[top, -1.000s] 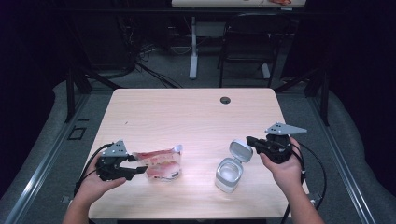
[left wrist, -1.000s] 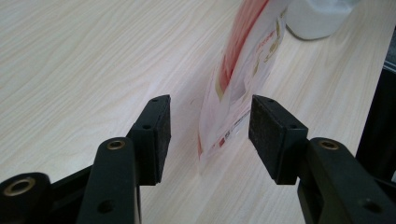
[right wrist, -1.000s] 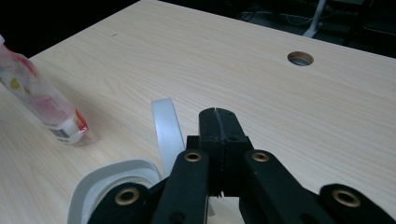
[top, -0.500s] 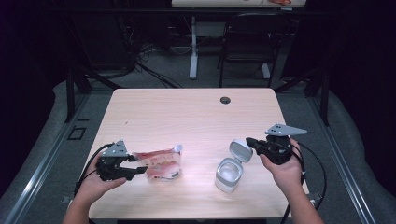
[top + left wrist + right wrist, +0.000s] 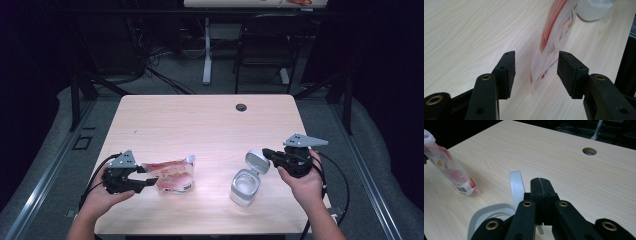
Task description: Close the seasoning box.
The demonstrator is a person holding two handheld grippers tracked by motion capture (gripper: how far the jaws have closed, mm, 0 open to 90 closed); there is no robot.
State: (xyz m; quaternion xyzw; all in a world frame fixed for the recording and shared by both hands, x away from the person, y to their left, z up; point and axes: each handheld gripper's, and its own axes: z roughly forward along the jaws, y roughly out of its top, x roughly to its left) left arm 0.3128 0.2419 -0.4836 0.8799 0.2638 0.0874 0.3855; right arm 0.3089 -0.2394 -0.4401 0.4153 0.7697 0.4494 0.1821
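At a pale wood table (image 5: 200, 125), the left gripper (image 5: 536, 68) stands w/ jaws wide apart, the near edge of a red-and-white pouch (image 5: 170, 176) between the pads but untouched. The pouch's long axis runs straight away from the L fingers toward the open white container (image 5: 245, 186). The right gripper (image 5: 267, 152), jaws fully closed, appears to pinch the container's raised lid (image 5: 517, 186), tho contact is hard to confirm.

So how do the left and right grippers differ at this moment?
The left gripper has its jaws open, with the red-and-white pouch between the pads, untouched; the right gripper is shut, beside the white container and its raised lid. Both are hand-held just above the table.
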